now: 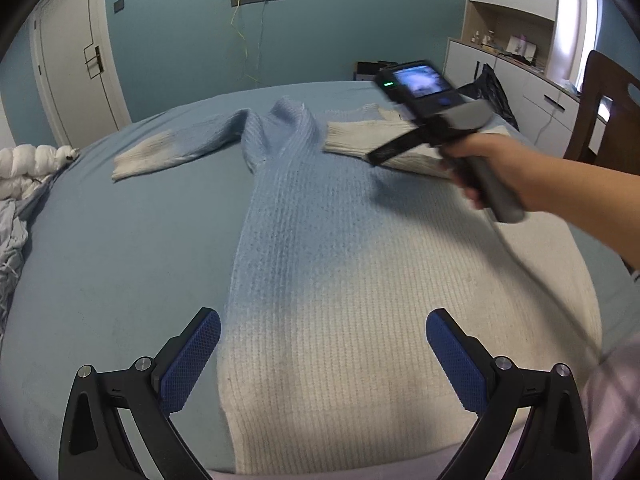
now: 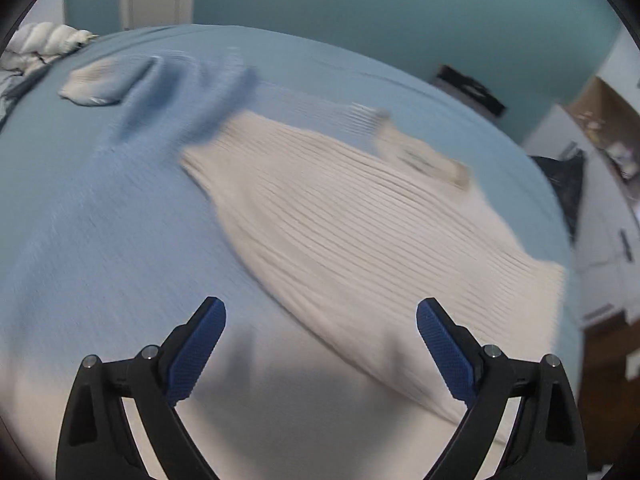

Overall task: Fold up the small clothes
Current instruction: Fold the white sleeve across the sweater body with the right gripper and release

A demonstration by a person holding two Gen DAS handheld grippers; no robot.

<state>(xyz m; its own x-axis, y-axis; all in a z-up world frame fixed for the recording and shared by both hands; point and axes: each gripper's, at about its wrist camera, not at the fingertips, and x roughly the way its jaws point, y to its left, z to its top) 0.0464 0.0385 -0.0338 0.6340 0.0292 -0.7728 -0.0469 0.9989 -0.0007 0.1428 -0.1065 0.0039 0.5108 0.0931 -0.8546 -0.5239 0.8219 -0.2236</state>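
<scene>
A knit sweater (image 1: 320,240), blue at the neck and fading to cream at the hem, lies flat on the blue bed sheet (image 1: 120,240). Its left sleeve (image 1: 172,152) is spread out to the side. The cream right sleeve (image 1: 360,140) lies near the collar. My left gripper (image 1: 323,316) is open just above the hem, with knit below the gap and nothing gripped. A hand (image 1: 492,164) holds the right tool over the right sleeve. In the blurred right wrist view my right gripper (image 2: 321,304) is open above the cream ribbed sleeve (image 2: 360,220), holding nothing.
A white duvet (image 1: 32,168) is bunched at the bed's left edge. White cabinets (image 1: 532,92), a black bag (image 1: 496,92) and a wooden chair (image 1: 600,120) stand to the right. A door (image 1: 76,52) and the teal wall lie beyond the bed.
</scene>
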